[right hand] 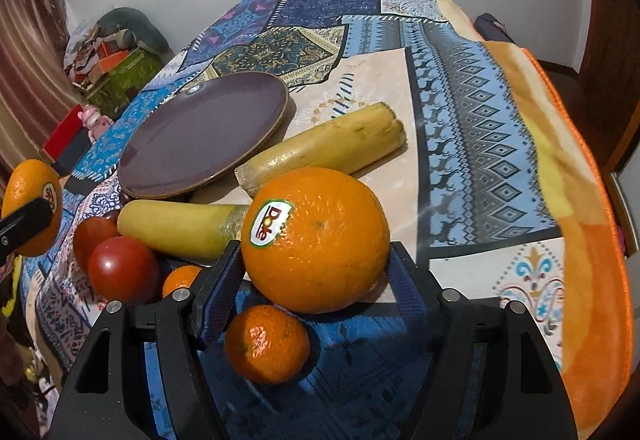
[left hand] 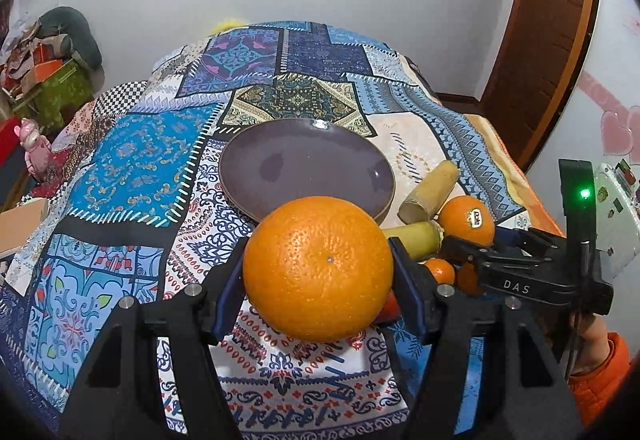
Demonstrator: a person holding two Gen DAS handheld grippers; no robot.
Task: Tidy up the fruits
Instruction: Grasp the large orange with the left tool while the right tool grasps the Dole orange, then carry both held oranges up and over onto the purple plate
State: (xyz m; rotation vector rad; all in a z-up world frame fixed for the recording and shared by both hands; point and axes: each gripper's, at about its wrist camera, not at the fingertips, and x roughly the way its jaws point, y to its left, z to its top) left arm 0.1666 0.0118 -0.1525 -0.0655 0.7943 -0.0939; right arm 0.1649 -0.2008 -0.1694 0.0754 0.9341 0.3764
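Left wrist view: a large orange [left hand: 318, 268] is clamped in the left tool [left hand: 318, 272]; the plate [left hand: 306, 172] lies directly ahead, toward the bed's far edge. A stickered orange [right hand: 316, 240] is clamped in the right tool [right hand: 316, 272].

Sticker reading "Dole" on orange [right hand: 316, 240]; "DAS" in white letters on side of right gripper [left hand: 460, 244].

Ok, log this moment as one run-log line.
left gripper: shut on large orange | right gripper: shut on stickered orange | purple plate: no fruit on it
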